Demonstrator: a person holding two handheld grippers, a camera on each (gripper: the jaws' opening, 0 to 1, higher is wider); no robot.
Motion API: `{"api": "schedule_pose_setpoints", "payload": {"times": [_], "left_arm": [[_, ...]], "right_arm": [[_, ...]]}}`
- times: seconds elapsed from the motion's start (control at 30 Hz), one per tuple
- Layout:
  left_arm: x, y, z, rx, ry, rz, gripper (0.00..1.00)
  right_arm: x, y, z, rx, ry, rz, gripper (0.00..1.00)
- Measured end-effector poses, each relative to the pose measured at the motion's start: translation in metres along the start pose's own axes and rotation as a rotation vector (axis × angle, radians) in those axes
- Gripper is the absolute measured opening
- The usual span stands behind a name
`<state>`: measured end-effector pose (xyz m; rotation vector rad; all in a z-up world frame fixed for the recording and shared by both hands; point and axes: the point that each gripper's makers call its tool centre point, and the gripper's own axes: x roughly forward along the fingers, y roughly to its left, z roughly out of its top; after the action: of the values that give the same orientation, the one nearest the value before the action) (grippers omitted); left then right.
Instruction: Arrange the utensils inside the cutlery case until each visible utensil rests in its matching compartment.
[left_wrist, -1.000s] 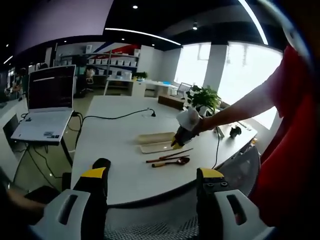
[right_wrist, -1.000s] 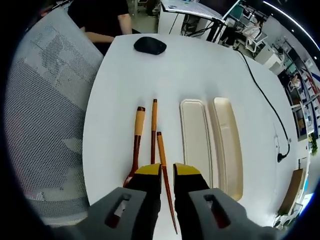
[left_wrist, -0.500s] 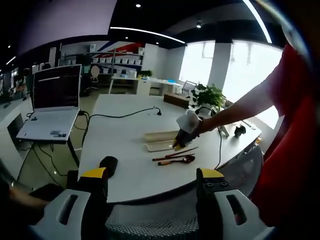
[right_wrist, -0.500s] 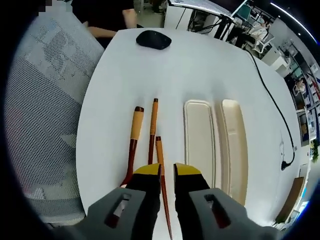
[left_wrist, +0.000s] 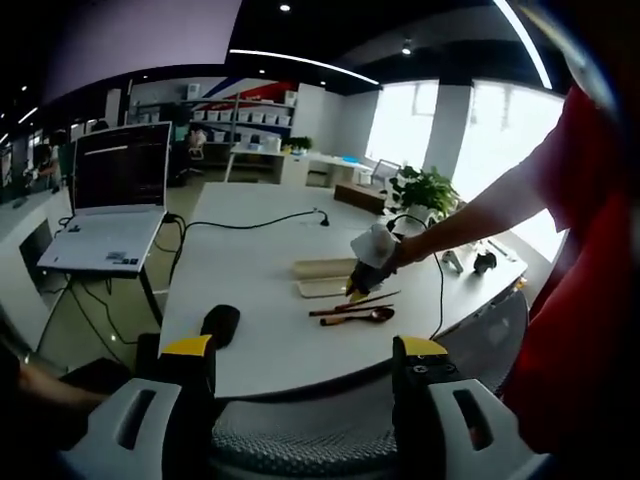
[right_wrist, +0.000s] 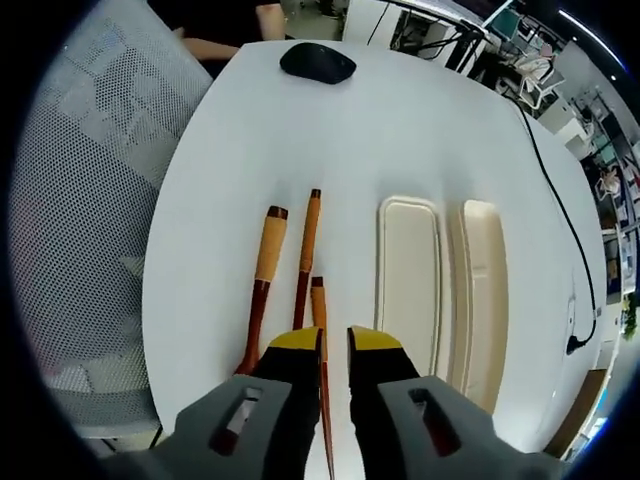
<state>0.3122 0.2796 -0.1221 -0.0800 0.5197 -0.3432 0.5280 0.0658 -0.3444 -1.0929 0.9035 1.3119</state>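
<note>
Two cream trays of the cutlery case (right_wrist: 408, 270) (right_wrist: 485, 290) lie side by side on the white table (right_wrist: 400, 130), both with nothing in them. Left of them lie a wooden spoon (right_wrist: 262, 280) and a chopstick (right_wrist: 307, 250). My right gripper (right_wrist: 335, 340) is shut on a second chopstick (right_wrist: 319, 305), which runs back between its jaws. In the left gripper view that gripper (left_wrist: 355, 290) sits in a white-gloved hand over the utensils (left_wrist: 355, 312), beside the case (left_wrist: 322, 278). My left gripper (left_wrist: 300, 350) hangs open, short of the table.
A black mouse (right_wrist: 317, 62) lies at the table's far end, near a person in black (right_wrist: 215, 20). A mesh chair (right_wrist: 80, 200) stands at the left edge. A cable (right_wrist: 555, 220) crosses the right side. A laptop (left_wrist: 115, 215) sits on a side stand.
The right gripper has drawn its chopstick back, so its tip lies farther from the other chopstick's tip. The left gripper view has drifted slightly; its jaws stay open.
</note>
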Motion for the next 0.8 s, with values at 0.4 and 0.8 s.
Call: {"api": "schedule_pose_setpoints", "payload": {"times": [0.4, 0.8], "left_arm": [[0.000, 0.000, -0.004, -0.003, 0.007, 0.008, 0.74], [-0.001, 0.003, 0.002, -0.019, -0.011, 0.018, 0.73]], "right_arm": [[0.010, 0.002, -0.006, -0.019, 0.037, 0.006, 0.04], [0.014, -0.003, -0.007, 0.028, 0.040, 0.023, 0.04]]}}
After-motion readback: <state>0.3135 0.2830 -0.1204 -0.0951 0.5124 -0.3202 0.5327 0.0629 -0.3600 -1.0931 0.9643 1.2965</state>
